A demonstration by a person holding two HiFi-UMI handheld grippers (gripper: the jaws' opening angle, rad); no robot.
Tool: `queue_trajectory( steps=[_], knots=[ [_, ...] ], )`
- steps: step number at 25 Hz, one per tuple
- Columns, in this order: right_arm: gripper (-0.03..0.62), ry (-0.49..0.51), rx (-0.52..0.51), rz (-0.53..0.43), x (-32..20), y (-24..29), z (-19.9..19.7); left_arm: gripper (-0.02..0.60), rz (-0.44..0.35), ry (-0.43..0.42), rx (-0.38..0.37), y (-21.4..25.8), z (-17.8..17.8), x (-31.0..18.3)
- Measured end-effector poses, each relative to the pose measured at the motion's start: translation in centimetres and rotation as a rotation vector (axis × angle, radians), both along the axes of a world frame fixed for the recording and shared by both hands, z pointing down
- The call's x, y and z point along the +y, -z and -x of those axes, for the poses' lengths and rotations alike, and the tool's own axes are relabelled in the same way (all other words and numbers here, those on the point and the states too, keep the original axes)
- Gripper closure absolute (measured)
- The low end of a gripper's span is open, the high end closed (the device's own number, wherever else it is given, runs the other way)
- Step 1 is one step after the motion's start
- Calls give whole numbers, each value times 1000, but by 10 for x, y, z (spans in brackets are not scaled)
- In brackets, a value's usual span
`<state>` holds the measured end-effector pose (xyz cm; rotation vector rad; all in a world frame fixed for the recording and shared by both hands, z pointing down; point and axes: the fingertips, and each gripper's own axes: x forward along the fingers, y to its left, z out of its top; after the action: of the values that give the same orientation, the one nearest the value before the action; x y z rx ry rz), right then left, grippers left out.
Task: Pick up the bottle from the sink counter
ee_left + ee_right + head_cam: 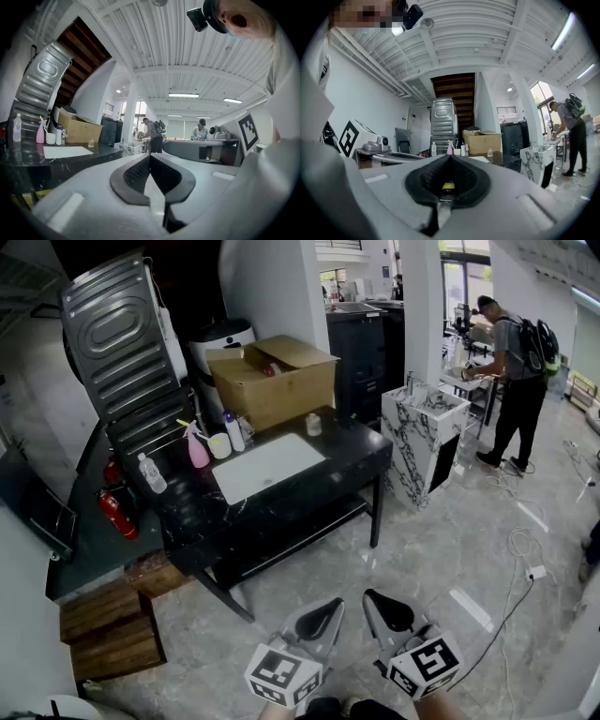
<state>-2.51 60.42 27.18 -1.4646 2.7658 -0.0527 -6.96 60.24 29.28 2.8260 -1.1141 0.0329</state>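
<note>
While left gripper (330, 607), right gripper (375, 601) jaws together, empty: clear bottle (151, 473) upright on counter (309, 488) (open carton (281, 390) behind).

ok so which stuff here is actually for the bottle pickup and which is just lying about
For the job: clear bottle, likely the target; black sink counter; left gripper and right gripper, both shut, empty.

Lying about: pink spray bottle; white cup; cardboard box; fire extinguisher.

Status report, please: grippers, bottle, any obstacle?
Left gripper and right gripper shut, empty, far from counter. Clear bottle upright at counter's left end, untouched. Pink spray bottle near it, not touching.
</note>
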Motion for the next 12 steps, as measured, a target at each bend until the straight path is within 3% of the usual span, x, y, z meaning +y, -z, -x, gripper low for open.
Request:
queue_trajectory(
  steps=[12],
  knots=[
    [592, 3, 4, 10, 7, -10, -21, 575, 13, 6, 23, -9, -22, 7]
  ],
)
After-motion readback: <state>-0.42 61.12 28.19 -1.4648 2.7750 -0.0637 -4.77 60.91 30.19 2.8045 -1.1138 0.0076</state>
